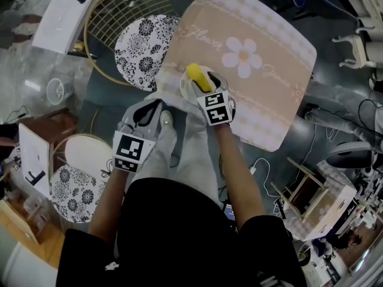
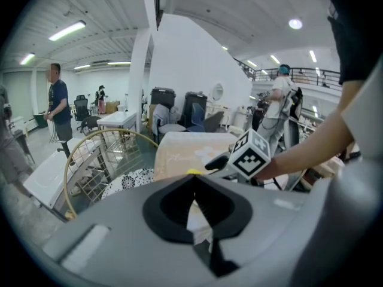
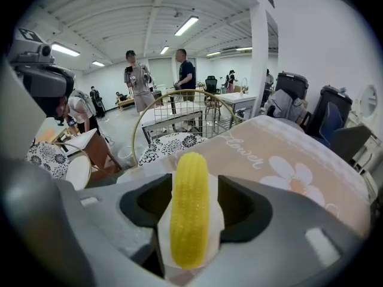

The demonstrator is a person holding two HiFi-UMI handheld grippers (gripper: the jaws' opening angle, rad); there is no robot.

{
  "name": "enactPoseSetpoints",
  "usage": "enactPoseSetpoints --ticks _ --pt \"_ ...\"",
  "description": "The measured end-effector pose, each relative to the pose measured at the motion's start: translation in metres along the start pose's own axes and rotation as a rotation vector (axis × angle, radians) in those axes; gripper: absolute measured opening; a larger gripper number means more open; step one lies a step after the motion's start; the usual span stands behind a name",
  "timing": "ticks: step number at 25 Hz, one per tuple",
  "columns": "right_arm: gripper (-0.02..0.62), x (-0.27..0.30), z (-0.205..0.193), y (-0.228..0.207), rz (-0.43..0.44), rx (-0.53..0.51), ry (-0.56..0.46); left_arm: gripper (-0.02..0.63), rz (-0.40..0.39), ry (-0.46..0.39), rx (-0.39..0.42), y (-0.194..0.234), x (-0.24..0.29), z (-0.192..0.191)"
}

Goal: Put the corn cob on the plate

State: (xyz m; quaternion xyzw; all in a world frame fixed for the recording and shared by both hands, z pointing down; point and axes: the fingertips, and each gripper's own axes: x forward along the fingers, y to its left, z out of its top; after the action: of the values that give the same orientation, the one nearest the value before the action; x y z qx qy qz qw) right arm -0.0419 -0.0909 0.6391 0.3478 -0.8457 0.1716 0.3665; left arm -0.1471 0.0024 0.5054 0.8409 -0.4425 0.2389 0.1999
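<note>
Right gripper (image 1: 206, 92) out front over the near edge of the worktop (image 1: 269, 94), which wears a beige cloth with a daisy print. Its fingers are closed on the corn cob (image 1: 198, 78), taken along the lower half, so the yellow tip pokes forward past them. The right gripper view shows the cob lying lengthwise in the gap, pinched from both sides. A small white plate (image 1: 186, 91) sits just below and partly behind the cob at the cloth's near corner; cob over the plate, but contact between them can't be settled from above. Left gripper (image 1: 154, 115) held back near the person's lap, well short of the worktop, fingers drawn together with nothing between them (only a pale sliver shows through the seam in its own view). Handling judgement: the cob looks light and stiff, probably a moulded dummy with a kernel-pebbled skin, so it should give fair purchase. It is round, though, and would likely roll once freed. A hold across the middle of its length seems best for balance; the present grip sits nearer one end. Plate is small, so the cob is best laid flat across its centre and low before opening
</note>
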Motion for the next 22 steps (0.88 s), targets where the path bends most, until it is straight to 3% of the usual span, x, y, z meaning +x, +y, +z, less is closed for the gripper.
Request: enactPoseSetpoints --ticks 22 --pt "0.032 -0.094 0.066 0.012 -0.067 -0.053 -0.162 0.005 -0.011 -0.074 0.055 -0.014 -0.021 0.038"
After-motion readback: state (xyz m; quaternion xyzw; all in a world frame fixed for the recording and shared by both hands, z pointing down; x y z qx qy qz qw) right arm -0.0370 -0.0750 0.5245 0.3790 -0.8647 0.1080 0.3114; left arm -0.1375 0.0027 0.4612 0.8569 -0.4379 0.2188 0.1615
